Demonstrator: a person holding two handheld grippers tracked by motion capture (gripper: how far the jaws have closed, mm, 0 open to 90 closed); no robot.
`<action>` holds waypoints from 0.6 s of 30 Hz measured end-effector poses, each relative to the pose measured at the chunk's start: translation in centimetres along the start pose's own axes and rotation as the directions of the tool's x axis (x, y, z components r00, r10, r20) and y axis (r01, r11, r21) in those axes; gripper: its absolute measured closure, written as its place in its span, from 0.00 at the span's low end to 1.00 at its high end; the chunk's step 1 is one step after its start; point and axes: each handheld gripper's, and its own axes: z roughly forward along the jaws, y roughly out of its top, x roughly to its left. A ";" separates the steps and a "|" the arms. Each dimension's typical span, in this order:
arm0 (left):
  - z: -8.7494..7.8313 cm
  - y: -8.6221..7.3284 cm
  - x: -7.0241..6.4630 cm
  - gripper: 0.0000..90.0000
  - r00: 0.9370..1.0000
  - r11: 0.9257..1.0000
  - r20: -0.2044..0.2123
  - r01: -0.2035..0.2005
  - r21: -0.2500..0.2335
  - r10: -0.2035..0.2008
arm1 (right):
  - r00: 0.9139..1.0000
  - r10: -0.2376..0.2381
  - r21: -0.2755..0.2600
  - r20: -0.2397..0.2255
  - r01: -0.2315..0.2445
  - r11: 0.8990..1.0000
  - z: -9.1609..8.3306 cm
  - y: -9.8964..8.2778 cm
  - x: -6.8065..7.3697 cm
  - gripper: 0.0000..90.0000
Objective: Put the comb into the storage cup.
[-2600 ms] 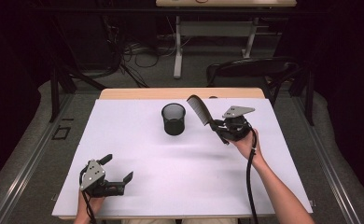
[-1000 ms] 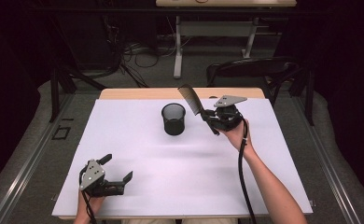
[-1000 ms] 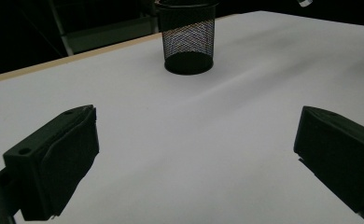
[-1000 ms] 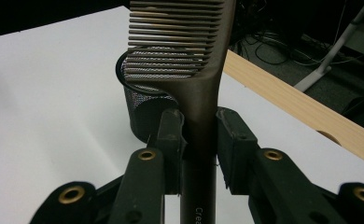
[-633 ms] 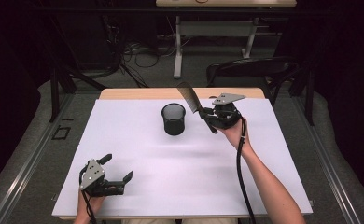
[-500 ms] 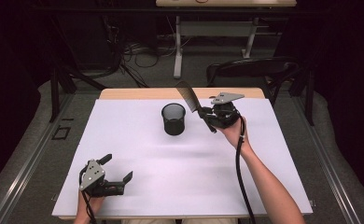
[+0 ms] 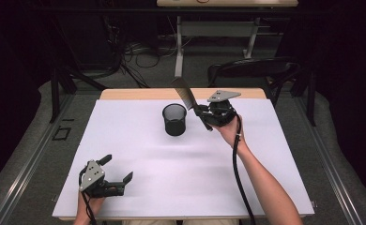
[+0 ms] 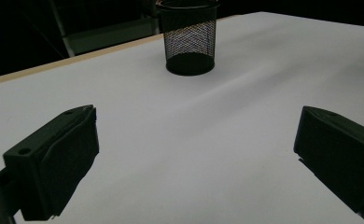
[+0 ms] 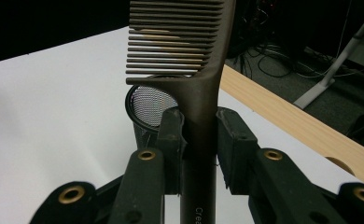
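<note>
From the high view, the right gripper (image 7: 208,114) is raised above the far half of the white table (image 7: 275,154), its jaws pinching the handle of a dark comb (image 7: 185,93) whose toothed end rises toward eleven o'clock. The black mesh cup (image 7: 174,119) stands just beside it, at about eight o'clock from the pinch. The comb's long axis slants over the cup's far rim, so the toothed end looks to hang near or just beyond the mouth, not yet inside. The left gripper (image 7: 117,179) sits low at the near left corner, jaws spread and holding nothing, well apart from the cup, which lies toward one o'clock from it; the right hand is plainly the nearer. In the left gripper view, the two black jaws stand wide apart over bare white surface, with the mesh cup (image 8: 190,37) upright at twelve o'clock. In the right gripper view, the jaws press on the comb's handle (image 9: 199,154) from both sides, the comb (image 9: 180,39) running straight up to twelve o'clock, teeth pointing toward nine o'clock, and the cup's open mouth (image 9: 151,100) shows directly behind the handle, slightly toward eleven o'clock.
</note>
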 end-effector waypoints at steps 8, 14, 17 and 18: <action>0.1 0.0 -0.1 0.00 1.000 1.000 0.003 -0.001 0.001 0.001 | 1.000 0.014 -0.021 0.006 -0.014 1.000 0.4 0.1 0.0 0.81; 0.1 0.0 0.0 0.00 1.000 1.000 0.002 0.006 -0.003 -0.006 | 1.000 0.020 -0.032 0.003 -0.020 0.999 0.6 0.2 0.0 0.81; 0.1 0.0 -0.1 0.00 1.000 1.000 0.002 0.004 0.001 -0.004 | 1.000 0.022 -0.038 0.003 -0.022 0.999 0.7 0.3 0.0 0.81; 0.1 0.0 -0.1 0.00 1.000 1.000 0.002 0.003 0.000 -0.003 | 1.000 0.024 -0.038 0.003 -0.024 0.999 0.8 0.3 0.0 0.81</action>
